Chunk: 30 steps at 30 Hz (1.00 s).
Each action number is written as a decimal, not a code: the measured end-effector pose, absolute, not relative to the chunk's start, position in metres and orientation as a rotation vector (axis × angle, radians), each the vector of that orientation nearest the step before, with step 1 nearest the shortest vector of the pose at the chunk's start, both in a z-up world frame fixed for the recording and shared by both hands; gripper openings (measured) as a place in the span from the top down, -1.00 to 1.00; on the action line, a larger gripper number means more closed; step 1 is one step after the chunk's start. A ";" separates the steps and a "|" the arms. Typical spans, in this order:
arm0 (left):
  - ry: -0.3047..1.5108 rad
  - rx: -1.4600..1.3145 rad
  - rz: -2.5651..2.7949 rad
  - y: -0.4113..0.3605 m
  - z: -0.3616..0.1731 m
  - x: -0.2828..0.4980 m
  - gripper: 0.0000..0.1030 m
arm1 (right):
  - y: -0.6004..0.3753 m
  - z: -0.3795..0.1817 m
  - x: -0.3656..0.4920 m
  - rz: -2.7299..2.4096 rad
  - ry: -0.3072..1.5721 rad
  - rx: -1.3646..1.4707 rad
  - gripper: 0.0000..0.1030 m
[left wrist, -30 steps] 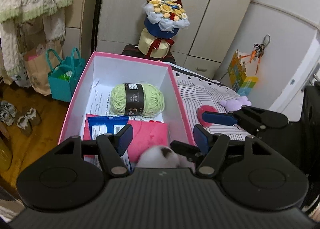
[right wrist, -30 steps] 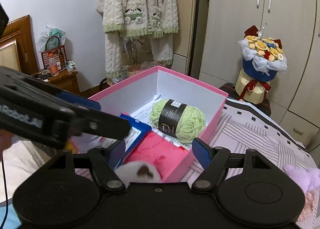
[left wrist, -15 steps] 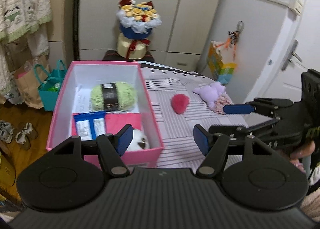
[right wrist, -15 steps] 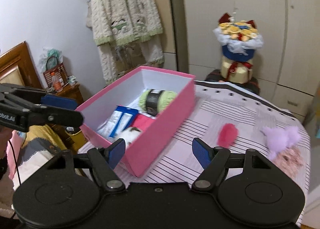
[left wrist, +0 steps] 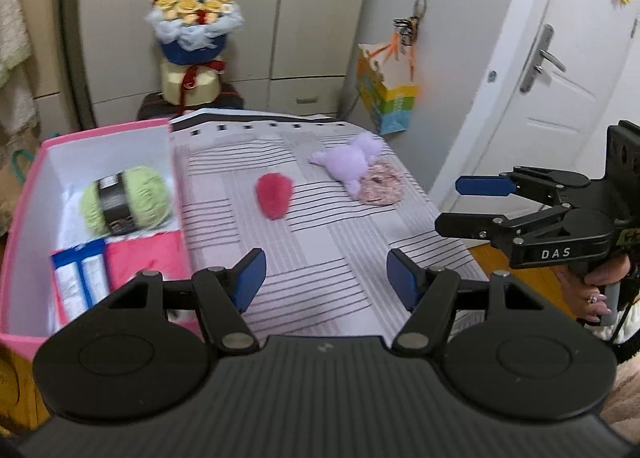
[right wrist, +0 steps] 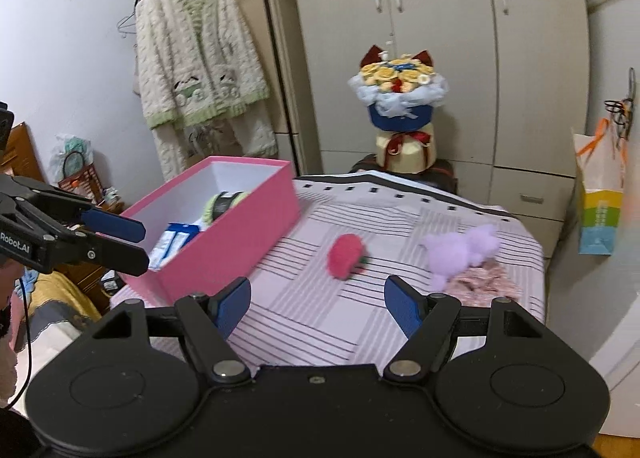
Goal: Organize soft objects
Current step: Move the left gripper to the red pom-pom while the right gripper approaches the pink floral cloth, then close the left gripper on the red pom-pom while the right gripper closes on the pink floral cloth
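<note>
A pink box (left wrist: pixel 108 133) stands at the left of the striped bed (left wrist: pixel 340 254). In it lie green yarn (left wrist: pixel 128 205), blue-white packets (left wrist: pixel 78 278), a pink cloth (left wrist: pixel 144 258) and a white plush (left wrist: pixel 178 314), mostly hidden. On the sheet lie a red fuzzy toy (left wrist: pixel 274 195), a purple plush (left wrist: pixel 348 165) and a floral pink pouch (left wrist: pixel 380 187). My left gripper (left wrist: pixel 326 278) is open and empty beside the box's near right corner. My right gripper (right wrist: pixel 318 306) is open and empty over the sheet, short of the red toy (right wrist: pixel 345 256) and purple plush (right wrist: pixel 460 254).
A flower bouquet (left wrist: pixel 192 33) stands on a stool behind the bed, before a wardrobe. A colourful paper bag (left wrist: pixel 386 93) hangs right of it, near a white door (left wrist: pixel 560 97). A cardigan (right wrist: pixel 200 57) hangs at the left. A hand (left wrist: pixel 596 290) holds the right gripper's handle.
Both grippers have drawn back from over the box and swung right over the bed. The white plush stays in the box. The jaws kept their width.
</note>
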<state>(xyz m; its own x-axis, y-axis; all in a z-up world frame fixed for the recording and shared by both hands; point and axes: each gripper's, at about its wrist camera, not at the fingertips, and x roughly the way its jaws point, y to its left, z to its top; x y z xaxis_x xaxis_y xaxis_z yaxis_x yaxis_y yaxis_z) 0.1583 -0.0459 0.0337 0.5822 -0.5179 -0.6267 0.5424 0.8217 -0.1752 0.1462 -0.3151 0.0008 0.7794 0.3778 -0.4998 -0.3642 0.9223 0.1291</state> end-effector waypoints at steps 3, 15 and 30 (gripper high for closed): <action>0.699 0.051 -0.625 -0.065 0.029 0.166 -0.28 | -0.329 -0.007 0.148 0.366 0.512 -0.002 -0.52; 0.606 0.065 -0.525 -0.124 -0.014 0.214 -0.25 | -0.370 -0.060 0.209 0.264 0.457 -0.049 -0.54; 0.656 0.006 -0.341 -0.157 -0.087 0.301 -0.21 | -0.400 -0.122 0.303 0.182 0.587 0.010 -0.54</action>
<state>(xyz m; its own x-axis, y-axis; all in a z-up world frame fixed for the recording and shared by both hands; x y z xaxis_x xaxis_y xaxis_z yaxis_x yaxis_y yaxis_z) 0.3005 -0.1566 -0.0874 0.7388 -0.3084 -0.5992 0.3124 0.9446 -0.1009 0.3027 -0.4003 -0.1223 0.8172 0.1738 -0.5495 -0.1683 0.9838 0.0609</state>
